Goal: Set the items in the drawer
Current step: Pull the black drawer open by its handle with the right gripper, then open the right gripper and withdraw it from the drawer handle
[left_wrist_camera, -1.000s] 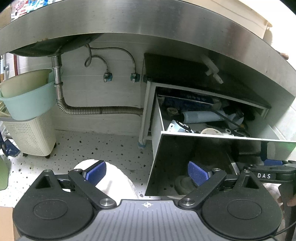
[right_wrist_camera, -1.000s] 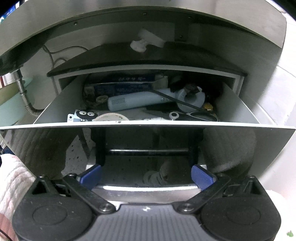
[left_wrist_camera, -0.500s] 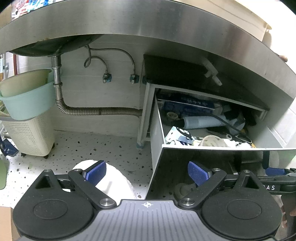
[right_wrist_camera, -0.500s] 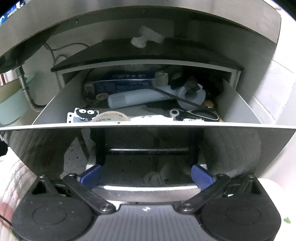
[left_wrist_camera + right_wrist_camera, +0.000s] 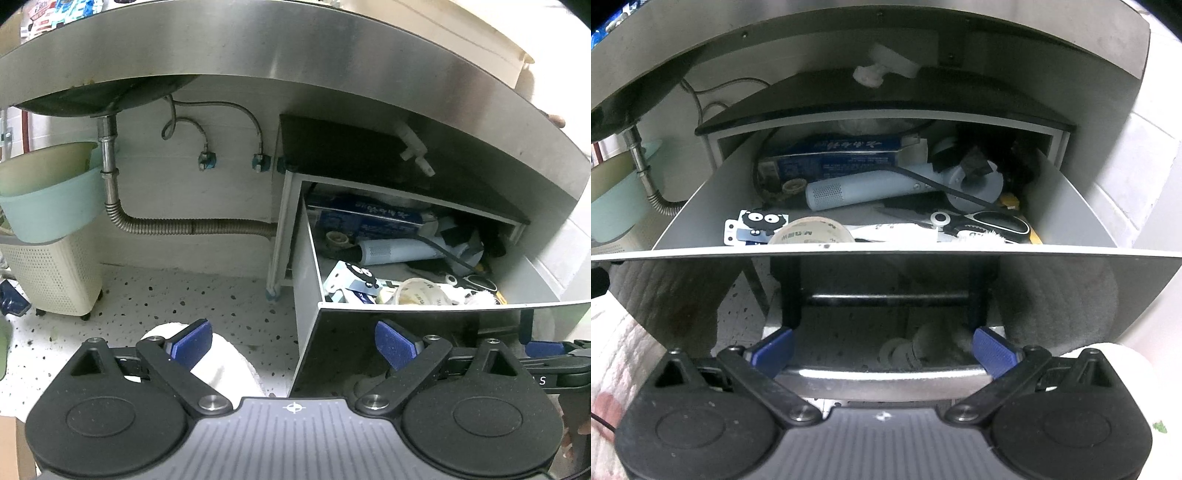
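Where the right-wrist view looks straight at it, the drawer [image 5: 879, 254] stands pulled out, its glossy dark front filling the middle of the frame. The right gripper [image 5: 882, 350] sits low at centre with its blue fingers [image 5: 991, 350] spread wide, one on each side of the chrome handle [image 5: 882, 374] at the front's lower edge; whether the pads touch the handle cannot be told. Inside the drawer, toward the upper middle, lie a blue box [image 5: 834, 157], a pale blue tube [image 5: 864, 190] in front of it, a roll of tape [image 5: 809, 232] against the front wall, a card [image 5: 757, 225] with a black cartoon face at lower left, and black-handled scissors [image 5: 982, 221] at right.

In the left-wrist view the drawer [image 5: 424, 306] appears at right, below the steel counter [image 5: 295, 48]. The left gripper [image 5: 293, 341] hangs at bottom centre, jaws apart and empty, over the speckled floor [image 5: 192, 295]. Behind its left finger lies something white and rounded [image 5: 225, 365]. A drain pipe [image 5: 184, 225] runs along the wall at centre left, and a pale green tub [image 5: 48, 206] rests on a cream basket [image 5: 48, 273] at far left.
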Available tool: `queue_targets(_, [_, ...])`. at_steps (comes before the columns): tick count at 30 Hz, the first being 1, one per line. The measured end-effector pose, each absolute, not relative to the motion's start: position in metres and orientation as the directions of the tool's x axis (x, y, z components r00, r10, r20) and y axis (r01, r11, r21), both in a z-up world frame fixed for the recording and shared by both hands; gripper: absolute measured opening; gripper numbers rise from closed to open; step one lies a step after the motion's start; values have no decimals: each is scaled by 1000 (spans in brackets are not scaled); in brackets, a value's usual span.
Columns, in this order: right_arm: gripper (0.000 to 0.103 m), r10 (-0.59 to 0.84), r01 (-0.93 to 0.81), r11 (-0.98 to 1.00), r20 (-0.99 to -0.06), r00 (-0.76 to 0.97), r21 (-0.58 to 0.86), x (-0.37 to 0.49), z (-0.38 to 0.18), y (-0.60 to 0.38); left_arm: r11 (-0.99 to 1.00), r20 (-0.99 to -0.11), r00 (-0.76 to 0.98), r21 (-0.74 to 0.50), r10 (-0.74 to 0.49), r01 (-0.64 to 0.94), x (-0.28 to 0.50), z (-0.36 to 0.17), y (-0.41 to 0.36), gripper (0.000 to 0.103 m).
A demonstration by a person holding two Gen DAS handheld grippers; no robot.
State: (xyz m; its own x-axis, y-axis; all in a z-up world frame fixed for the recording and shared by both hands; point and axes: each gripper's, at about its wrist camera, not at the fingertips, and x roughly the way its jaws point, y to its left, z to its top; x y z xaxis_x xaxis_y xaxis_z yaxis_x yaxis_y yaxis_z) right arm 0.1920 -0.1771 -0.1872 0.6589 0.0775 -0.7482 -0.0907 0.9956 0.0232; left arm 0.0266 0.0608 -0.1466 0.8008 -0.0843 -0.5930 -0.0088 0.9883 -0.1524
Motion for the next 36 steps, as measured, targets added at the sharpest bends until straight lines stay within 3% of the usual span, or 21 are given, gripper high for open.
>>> queue_targets(10, [103,124,-104,992,-747,653,74,185,-179,-186,988,-597,798,-153,-83,-11,24,-147,60,96])
queue_targets(16, [103,153,-116,988,-701,697,100,160,-156,-203,990,-597,798,-140,-81,-4,23,-147,57,96])
queue_targets(24, [103,151,-121,989,-533,832,90,130,-122,-244,993,-593,802,-115,-70,1,21,-145,54,96])
queue_targets(28, [103,127,-112,992,-491,862,59,130,-116,-260,996,-592,804,-87,-61,12,21,-144,50,96])
queue_targets(36, [103,161,-116,984,-400,902,136,119,-128,-275,999,-577,816,-36,-43,27,16,-141,44,96])
